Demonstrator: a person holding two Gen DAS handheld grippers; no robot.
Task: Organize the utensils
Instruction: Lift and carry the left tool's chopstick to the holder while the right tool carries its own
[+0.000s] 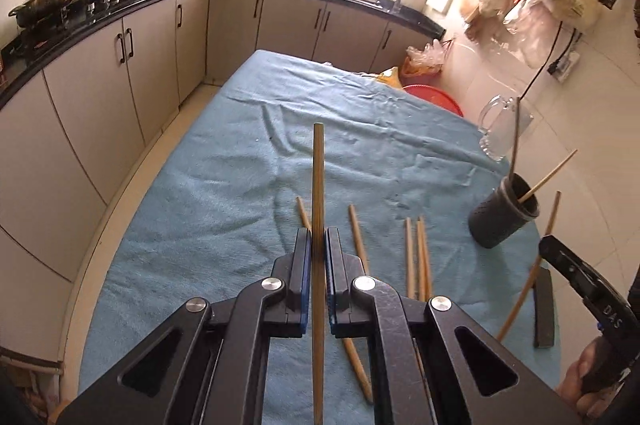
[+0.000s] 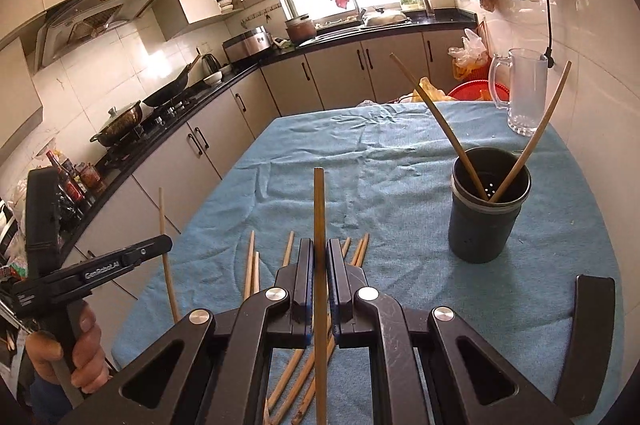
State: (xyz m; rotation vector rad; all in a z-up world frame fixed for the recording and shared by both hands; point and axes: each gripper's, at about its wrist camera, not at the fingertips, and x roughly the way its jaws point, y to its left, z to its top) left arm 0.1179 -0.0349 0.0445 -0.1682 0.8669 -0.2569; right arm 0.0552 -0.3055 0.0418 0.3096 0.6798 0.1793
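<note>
Left gripper (image 1: 319, 245) clamped on a single chopstick (image 1: 318, 193), stick pointing straight ahead between the pads; right gripper (image 2: 320, 257) likewise closed on its own chopstick (image 2: 319, 209). Both held above the table's blue cloth (image 1: 224, 185). Dark cylindrical holder (image 2: 484, 225) stands upright on the cloth toward the right; right view looks into it, two chopsticks crossing inside, perforated bottom visible. Left view shows the holder only from the side. Glass mug (image 2: 524, 93) beyond the holder, near the table's far edge. Loose chopsticks (image 1: 418, 257) lie on the cloth just ahead of both grippers.
</note>
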